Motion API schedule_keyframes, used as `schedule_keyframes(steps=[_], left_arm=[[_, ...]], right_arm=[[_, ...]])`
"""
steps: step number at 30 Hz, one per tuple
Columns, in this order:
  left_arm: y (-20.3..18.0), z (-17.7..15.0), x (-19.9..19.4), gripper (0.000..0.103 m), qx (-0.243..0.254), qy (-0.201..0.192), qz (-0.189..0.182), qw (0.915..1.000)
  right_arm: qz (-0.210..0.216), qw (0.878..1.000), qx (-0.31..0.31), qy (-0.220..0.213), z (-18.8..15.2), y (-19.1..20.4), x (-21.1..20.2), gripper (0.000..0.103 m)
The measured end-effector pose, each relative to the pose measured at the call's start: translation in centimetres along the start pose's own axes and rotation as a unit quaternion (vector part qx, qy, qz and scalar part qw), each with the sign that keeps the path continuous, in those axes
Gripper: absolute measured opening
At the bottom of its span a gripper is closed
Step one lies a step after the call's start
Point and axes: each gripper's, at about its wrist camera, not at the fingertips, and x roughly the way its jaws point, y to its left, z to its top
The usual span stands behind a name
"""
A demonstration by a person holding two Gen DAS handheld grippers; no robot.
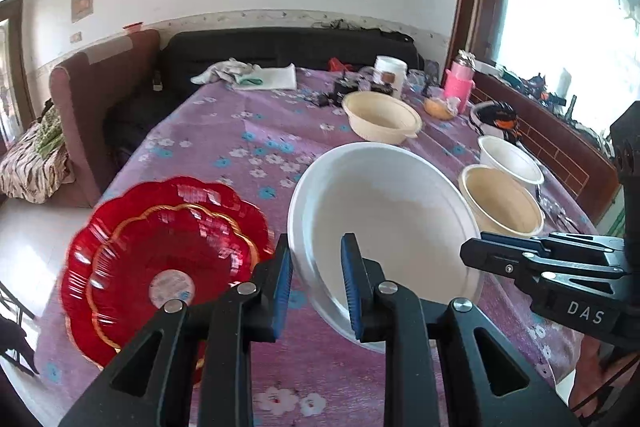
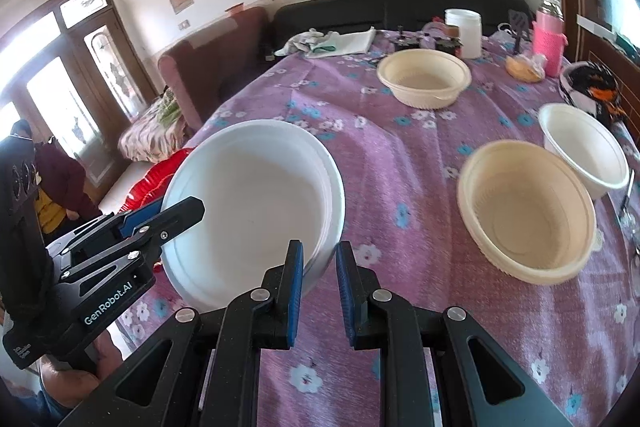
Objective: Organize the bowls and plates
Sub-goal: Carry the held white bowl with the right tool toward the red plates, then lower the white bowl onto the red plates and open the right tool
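Note:
A white plate (image 1: 384, 219) (image 2: 256, 195) hangs tilted just above the purple flowered tablecloth (image 1: 240, 155), carried by both grippers. My left gripper (image 1: 318, 275) is shut on its left rim and shows in the right wrist view as black fingers (image 2: 188, 211). My right gripper (image 2: 320, 279) is shut on the opposite rim, and its fingers (image 1: 472, 251) show in the left wrist view. Two stacked red scalloped plates (image 1: 160, 259) (image 2: 160, 175) lie left of the white plate. To the right stand a cream bowl (image 1: 500, 203) (image 2: 528, 211) and a white bowl (image 1: 510, 159) (image 2: 584, 151). Another cream bowl (image 1: 380, 117) (image 2: 424, 77) sits farther back.
At the table's far end stand a white jar (image 1: 390, 73), a pink bottle (image 1: 458, 83), a folded cloth (image 1: 244, 73) and small clutter. A brown armchair (image 1: 100, 99) and a dark sofa (image 1: 280, 47) stand beyond. A person (image 2: 60, 179) stands at the left by the door.

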Motion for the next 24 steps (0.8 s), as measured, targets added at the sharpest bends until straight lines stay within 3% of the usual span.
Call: schedule_keyframes(steps=[8, 24], left_arm=[[4.9, 0.5, -1.8, 0.025, -0.044, -0.023, 0.037, 0.9981], [12.3, -1.2, -1.6, 0.025, -0.112, -0.010, 0.082, 0.9903]], right_arm=[[0.036, 0.999, -0.031, 0.009, 2.2, 4.2, 2.2, 0.019], [0.070, 0.993, -0.068, 0.065, 3.2, 10.9, 9.0, 0.019]])
